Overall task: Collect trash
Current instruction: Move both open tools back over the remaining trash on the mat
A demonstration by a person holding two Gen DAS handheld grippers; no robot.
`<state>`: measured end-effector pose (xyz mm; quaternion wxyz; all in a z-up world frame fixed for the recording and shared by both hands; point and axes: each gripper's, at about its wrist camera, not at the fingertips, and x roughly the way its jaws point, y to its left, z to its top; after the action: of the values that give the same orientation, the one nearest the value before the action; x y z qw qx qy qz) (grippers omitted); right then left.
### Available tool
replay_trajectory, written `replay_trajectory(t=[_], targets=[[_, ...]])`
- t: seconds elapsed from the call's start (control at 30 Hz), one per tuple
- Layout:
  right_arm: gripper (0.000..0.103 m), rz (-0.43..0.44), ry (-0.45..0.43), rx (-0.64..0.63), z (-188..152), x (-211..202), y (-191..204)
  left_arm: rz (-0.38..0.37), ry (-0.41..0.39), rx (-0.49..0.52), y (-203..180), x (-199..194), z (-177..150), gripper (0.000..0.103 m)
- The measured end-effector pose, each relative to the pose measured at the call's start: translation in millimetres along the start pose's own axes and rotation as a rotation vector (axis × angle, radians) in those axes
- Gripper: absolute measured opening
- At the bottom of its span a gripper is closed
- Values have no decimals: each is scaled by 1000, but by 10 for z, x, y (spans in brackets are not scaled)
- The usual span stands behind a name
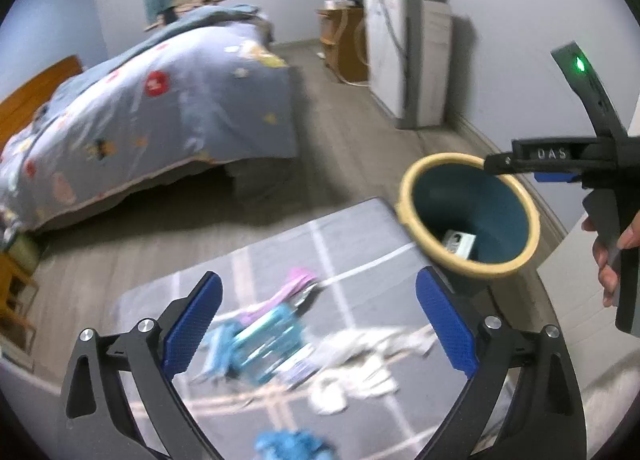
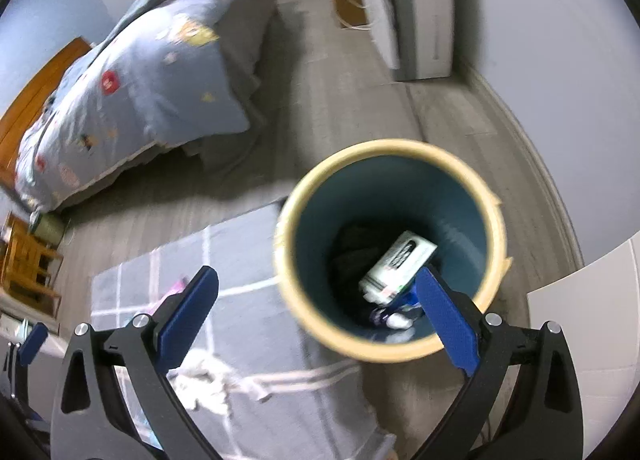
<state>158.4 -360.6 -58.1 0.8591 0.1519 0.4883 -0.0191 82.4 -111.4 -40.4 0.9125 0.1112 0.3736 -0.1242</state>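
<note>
A teal bin with a cream rim stands on the floor at the rug's corner. A white carton and dark scraps lie inside it. My left gripper is open and empty above a blurred pile of trash on the grey rug: teal wrappers, a pink wrapper and white crumpled paper. My right gripper is open and empty over the bin's near rim. The right gripper's body also shows in the left wrist view.
A bed with a blue quilt stands to the far left. A white cabinet and a wooden stand line the far wall. A grey rug lies on the wood floor. White paper lies on the rug.
</note>
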Motion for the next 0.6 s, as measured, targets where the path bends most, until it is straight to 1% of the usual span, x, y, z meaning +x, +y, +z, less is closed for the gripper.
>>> replay_trajectory(t=[0.13, 0.23, 0.33, 0.43, 0.53, 0.6], targets=[[97, 36, 34, -61, -188, -18, 395, 30, 20, -97, 354, -174, -354, 97], [97, 70, 71, -100, -361, 20, 716, 56, 60, -133, 513, -207, -663, 97], [97, 86, 109, -160, -539, 90, 1018, 90, 91, -165, 622, -228, -981, 97], [97, 73, 135, -201, -660, 144, 1219, 75, 153, -197, 663, -152, -1285, 97], [97, 62, 142, -210, -712, 158, 1326, 66, 201, -170, 592, -54, -1470, 97], [97, 74, 150, -195, -745, 162, 1361, 42, 233, -176, 543, 34, -1592, 97]])
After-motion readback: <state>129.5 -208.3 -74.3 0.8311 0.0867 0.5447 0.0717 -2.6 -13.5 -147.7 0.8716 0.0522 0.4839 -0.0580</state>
